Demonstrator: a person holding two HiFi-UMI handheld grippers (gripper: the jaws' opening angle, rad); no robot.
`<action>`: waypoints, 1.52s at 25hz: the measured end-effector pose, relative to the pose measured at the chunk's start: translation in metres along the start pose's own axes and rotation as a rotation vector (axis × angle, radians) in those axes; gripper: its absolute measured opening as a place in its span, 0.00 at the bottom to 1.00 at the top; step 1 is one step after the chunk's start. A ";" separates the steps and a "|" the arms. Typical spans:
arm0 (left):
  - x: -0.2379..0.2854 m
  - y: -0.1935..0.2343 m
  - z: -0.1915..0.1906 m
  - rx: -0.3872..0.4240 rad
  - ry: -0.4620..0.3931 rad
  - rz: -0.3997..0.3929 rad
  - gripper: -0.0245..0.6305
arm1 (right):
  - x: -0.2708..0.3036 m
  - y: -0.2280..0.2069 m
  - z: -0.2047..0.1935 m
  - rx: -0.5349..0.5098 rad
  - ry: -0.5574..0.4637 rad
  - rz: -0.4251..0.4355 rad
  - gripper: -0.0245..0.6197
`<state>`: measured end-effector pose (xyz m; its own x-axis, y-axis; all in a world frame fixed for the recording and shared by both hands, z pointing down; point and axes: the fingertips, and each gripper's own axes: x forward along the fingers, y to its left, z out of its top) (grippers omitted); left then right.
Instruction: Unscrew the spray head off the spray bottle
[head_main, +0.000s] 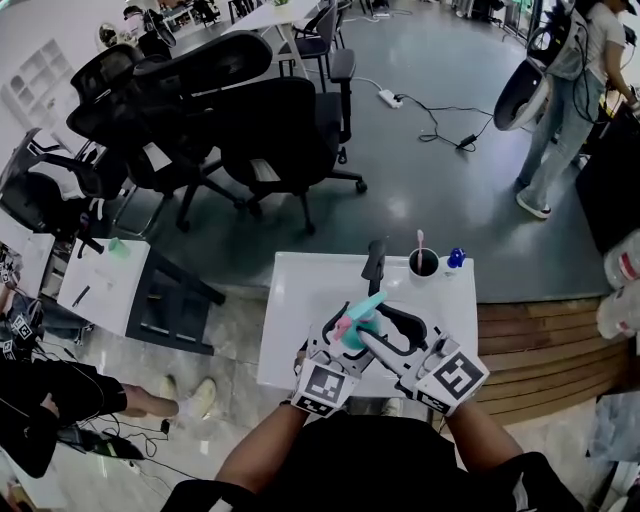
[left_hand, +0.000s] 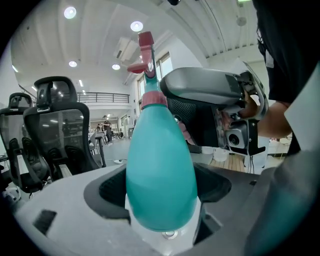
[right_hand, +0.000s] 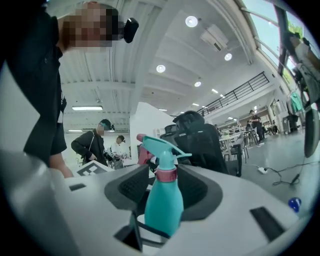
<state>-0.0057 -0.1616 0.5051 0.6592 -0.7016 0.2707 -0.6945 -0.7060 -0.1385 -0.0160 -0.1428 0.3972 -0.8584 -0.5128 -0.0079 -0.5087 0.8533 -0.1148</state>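
- Your left gripper (left_hand: 161, 187) fingers clamp the body of the teal spray bottle (left_hand: 160, 150).
- Your right gripper (right_hand: 165, 192) fingers stand wide, bottle and spray head (right_hand: 161, 149) between them.

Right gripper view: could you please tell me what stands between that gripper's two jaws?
The teal spray bottle, spray head attached, stands between the right gripper's open jaws; the right gripper view shows it.

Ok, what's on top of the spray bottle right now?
The teal spray head sits on the spray bottle, joined by a pink collar. The collar hides the neck beneath it.
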 end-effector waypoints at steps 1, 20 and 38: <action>0.000 -0.001 0.000 0.003 0.001 0.000 0.65 | 0.001 0.000 0.000 -0.005 0.008 -0.016 0.32; -0.021 -0.025 0.025 0.048 -0.045 -0.098 0.65 | -0.015 0.027 0.019 -0.031 -0.012 0.157 0.24; -0.050 -0.080 0.049 0.134 -0.122 -0.547 0.65 | -0.050 0.064 0.039 -0.050 0.056 0.790 0.25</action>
<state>0.0309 -0.0751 0.4561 0.9463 -0.2316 0.2257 -0.2060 -0.9697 -0.1313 -0.0029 -0.0658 0.3511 -0.9680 0.2504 -0.0186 0.2511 0.9666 -0.0509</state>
